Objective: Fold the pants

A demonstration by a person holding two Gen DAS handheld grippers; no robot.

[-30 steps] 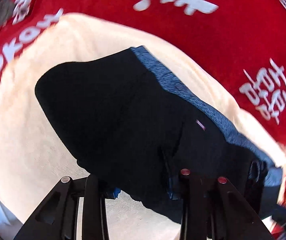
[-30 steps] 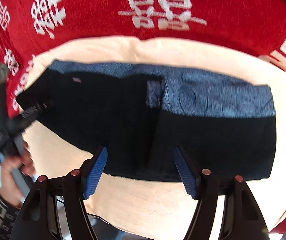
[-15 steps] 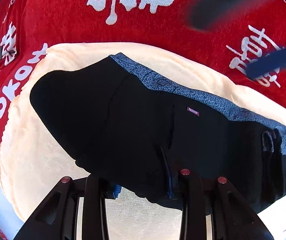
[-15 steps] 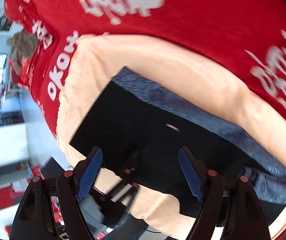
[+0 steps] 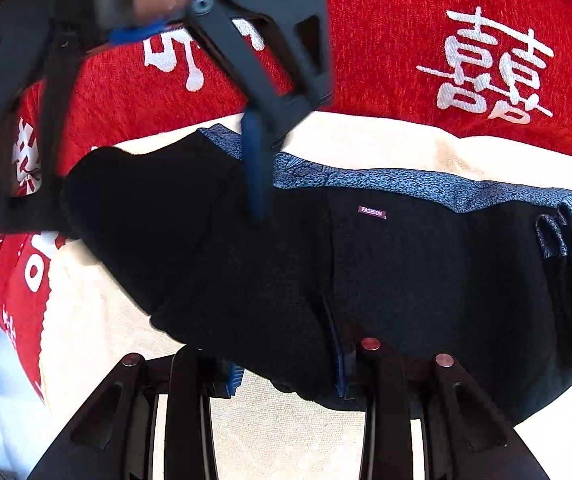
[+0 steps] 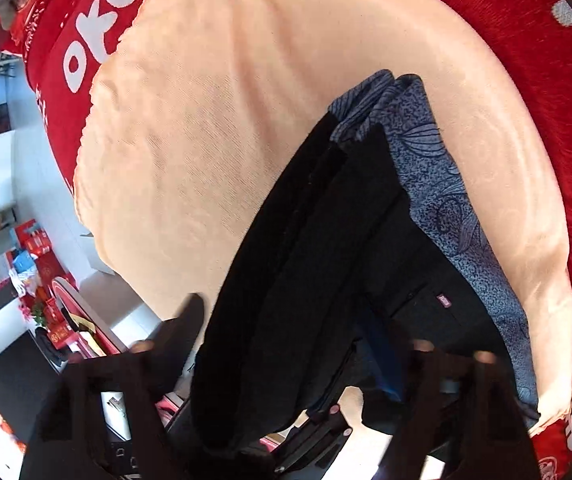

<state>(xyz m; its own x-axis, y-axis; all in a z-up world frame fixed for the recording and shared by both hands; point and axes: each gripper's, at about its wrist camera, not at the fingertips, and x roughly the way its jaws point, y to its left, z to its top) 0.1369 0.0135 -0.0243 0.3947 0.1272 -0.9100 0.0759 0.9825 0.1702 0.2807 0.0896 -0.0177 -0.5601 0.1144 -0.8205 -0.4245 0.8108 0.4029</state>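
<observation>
The black pants (image 5: 269, 264) with a blue patterned waistband (image 5: 406, 184) lie partly folded on a cream towel (image 5: 366, 140). My left gripper (image 5: 286, 372) sits at the near edge, its fingers wide apart with black cloth lying between them. My right gripper (image 5: 157, 196) comes in from above at the pants' far left end, jaws wide, one blue pad (image 5: 255, 168) on the cloth. In the right wrist view the pants (image 6: 326, 280) fill the gap of the blurred right gripper (image 6: 286, 364).
A red blanket with white characters (image 5: 486, 60) lies under the towel. In the right wrist view the towel (image 6: 225, 120) takes up the left half, and a room floor with red items (image 6: 37, 312) shows beyond the bed edge.
My right gripper has swung over and down onto the left end of the pants, and its camera view has rotated. My left gripper has stayed at the near edge.
</observation>
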